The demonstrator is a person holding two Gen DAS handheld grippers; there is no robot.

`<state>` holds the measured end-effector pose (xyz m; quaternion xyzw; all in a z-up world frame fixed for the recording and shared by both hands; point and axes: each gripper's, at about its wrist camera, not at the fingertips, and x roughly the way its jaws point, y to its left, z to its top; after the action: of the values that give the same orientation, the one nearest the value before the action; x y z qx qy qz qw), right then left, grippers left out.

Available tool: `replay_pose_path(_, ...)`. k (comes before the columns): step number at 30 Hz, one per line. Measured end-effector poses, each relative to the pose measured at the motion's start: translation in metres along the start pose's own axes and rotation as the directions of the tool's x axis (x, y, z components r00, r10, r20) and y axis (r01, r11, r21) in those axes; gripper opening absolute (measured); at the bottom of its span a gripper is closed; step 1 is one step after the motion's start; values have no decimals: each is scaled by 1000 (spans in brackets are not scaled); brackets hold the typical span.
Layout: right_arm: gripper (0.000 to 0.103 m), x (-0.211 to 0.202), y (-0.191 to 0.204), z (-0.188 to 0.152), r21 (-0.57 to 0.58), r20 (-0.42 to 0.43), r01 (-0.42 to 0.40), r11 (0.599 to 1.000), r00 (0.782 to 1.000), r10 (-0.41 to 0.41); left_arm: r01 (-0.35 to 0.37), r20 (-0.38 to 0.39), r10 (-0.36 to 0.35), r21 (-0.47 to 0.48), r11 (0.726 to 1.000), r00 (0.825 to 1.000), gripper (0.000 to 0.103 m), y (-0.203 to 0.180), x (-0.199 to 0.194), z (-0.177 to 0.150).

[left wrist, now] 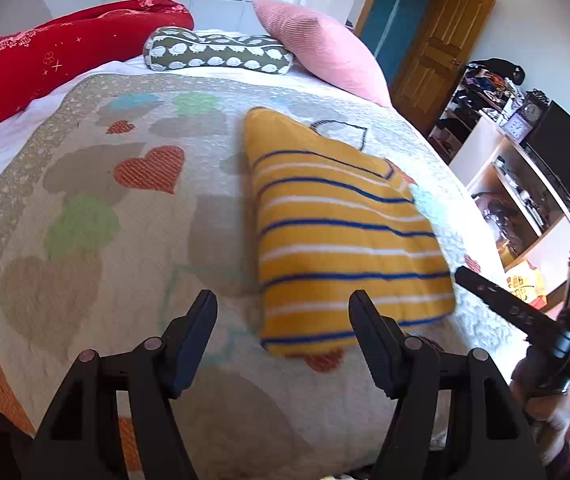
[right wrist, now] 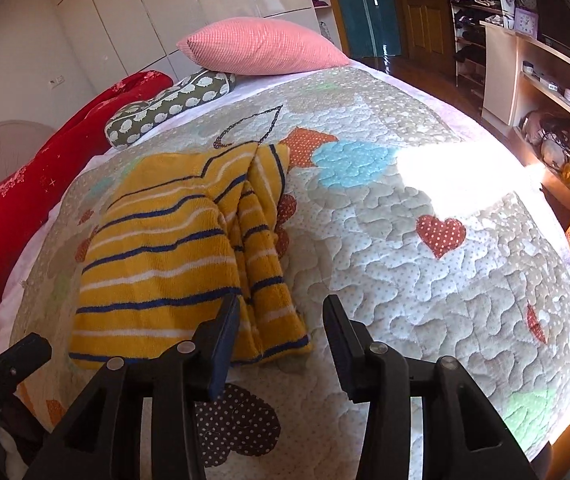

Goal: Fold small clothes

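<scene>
One striped yellow garment (left wrist: 345, 236) lies folded on my heart-print quilt (left wrist: 97, 208). My left gripper (left wrist: 283, 316) and right gripper (right wrist: 281, 320) both spread, pinching nothing. Three pillows at headboard: one pink pillow (right wrist: 263, 46), one sheep-print bolster (left wrist: 217, 54), one red roll (left wrist: 61, 56).

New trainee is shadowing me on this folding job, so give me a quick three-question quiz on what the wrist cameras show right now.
1. True or false: the yellow striped garment hangs in the air between the grippers.
2. Which lies farthest up the bed: A) the pink pillow B) the garment C) the red dotted heart patch?
3. Fill in: the right gripper holds ____.

Key
1. False: it lies folded on the heart quilt.
2. A.
3. Nothing: its jaws stand open over the garment's near corner. The left gripper is open too.
</scene>
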<state>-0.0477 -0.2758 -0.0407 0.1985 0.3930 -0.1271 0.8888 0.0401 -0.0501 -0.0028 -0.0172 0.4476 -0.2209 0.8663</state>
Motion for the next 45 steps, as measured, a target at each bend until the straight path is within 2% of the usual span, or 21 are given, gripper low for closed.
replay_pose_path(3, 65, 12, -14, 32, 24, -24, -99, 995, 995, 99, -32, -20, 32, 6, 999, 999, 68, 19, 27, 27)
replay_pose_path(5, 79, 30, -24, 53, 66, -57, -198, 978, 978, 202, 16, -82, -18, -22, 1000, 996, 68, 30, 53, 43)
replay_pose_path(6, 79, 45, -30, 63, 93, -86, -225, 970, 969, 233, 60, -114, -66, -57, 997, 991, 69, 37, 66, 50)
replay_pose_path(10, 79, 104, -43, 88, 188, -162, -280, 942, 937, 311, 231, -162, -254, -152, 961, 953, 78, 49, 105, 75)
replay_pose_path(14, 85, 143, -47, 104, 312, -141, -393, 865, 881, 452, 336, -203, -365, -165, 927, 909, 84, 39, 137, 91)
replay_pose_path(16, 88, 155, -39, 111, 319, -136, -407, 856, 874, 467, 384, -223, -425, -206, 900, 877, 84, 33, 151, 91)
replay_pose_path(17, 88, 159, -33, 114, 298, -144, -407, 863, 875, 462, 391, -232, -438, -224, 893, 868, 83, 29, 156, 88)
replay_pose_path(18, 87, 163, -25, 116, 272, -163, -402, 874, 876, 454, 386, -232, -434, -228, 894, 870, 77, 25, 157, 85)
replay_pose_path(19, 73, 165, -17, 117, 249, -178, -393, 885, 880, 440, 370, -228, -418, -224, 902, 879, 72, 21, 155, 83)
replay_pose_path(20, 45, 167, -9, 117, 241, -197, -397, 886, 874, 445, 361, -227, -406, -216, 907, 885, 61, 18, 151, 82)
replay_pose_path(21, 41, 170, -5, 115, 266, -218, -417, 869, 852, 476, 355, -224, -397, -206, 912, 890, 52, 16, 146, 82)
replay_pose_path(23, 33, 164, 0, 115, 293, -208, -419, 859, 849, 485, 346, -221, -382, -187, 920, 897, 46, 14, 131, 84)
replay_pose_path(27, 28, 144, 10, 122, 307, -165, -482, 820, 822, 545, 321, -178, -338, -119, 940, 924, 45, 9, 100, 97)
replay_pose_path(31, 28, 130, 36, 144, 253, -129, -524, 813, 815, 565, 301, -136, -318, -133, 944, 938, 45, 22, 91, 125)
replay_pose_path(33, 28, 133, 49, 159, 216, -120, -522, 825, 824, 553, 258, -131, -278, -156, 954, 952, 50, 31, 100, 138)
replay_pose_path(35, 32, 144, 58, 171, 198, -112, -493, 847, 847, 519, 173, -140, -194, -153, 973, 971, 51, 39, 115, 145)
replay_pose_path(37, 32, 156, 68, 178, 116, -118, -378, 919, 913, 390, 78, -179, -104, -149, 986, 978, 51, 48, 130, 142)
replay_pose_path(38, 32, 160, 71, 178, 72, -124, -297, 952, 945, 304, 67, -187, -97, -161, 985, 978, 51, 52, 131, 139)
replay_pose_path(39, 32, 159, 72, 177, 47, -124, -256, 965, 958, 260, 87, -170, -117, -174, 981, 979, 51, 57, 126, 136)
replay_pose_path(42, 32, 135, 70, 166, 51, -59, -319, 947, 945, 321, 101, -121, -123, -172, 980, 985, 51, 68, 101, 122)
replay_pose_path(45, 32, 118, 85, 150, 40, -92, -421, 906, 901, 423, 41, -78, -53, -141, 989, 996, 51, 70, 77, 104)
